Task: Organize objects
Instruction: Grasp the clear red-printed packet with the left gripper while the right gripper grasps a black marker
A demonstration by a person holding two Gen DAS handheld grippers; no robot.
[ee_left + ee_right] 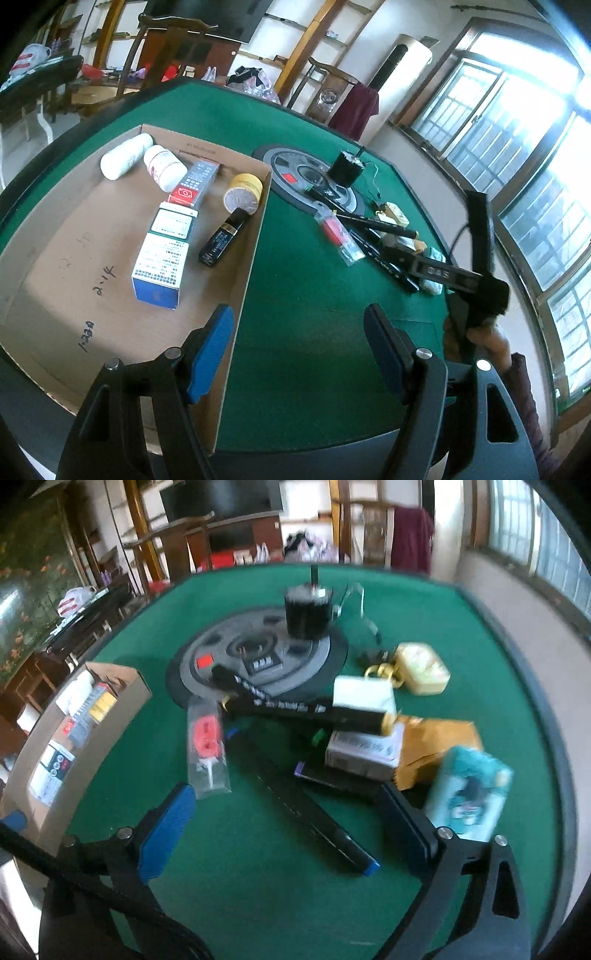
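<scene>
Both sets of fingers are spread and empty, the right gripper [288,830] over a long black marker with a blue end [317,812] lying loose on the green felt worktop [258,904]; light, rigid, probably slick, best pinched mid-barrel.

Green table, brown box, bright small goods

The table [303,280] is green felt; the cardboard box [74,258] plain brown with black handwriting. Inside lie two white bottles [122,157], a yellow-lidded jar [243,192] and a blue-and-white carton [162,258]. Both tools' pads [212,350] are blue.
</scene>
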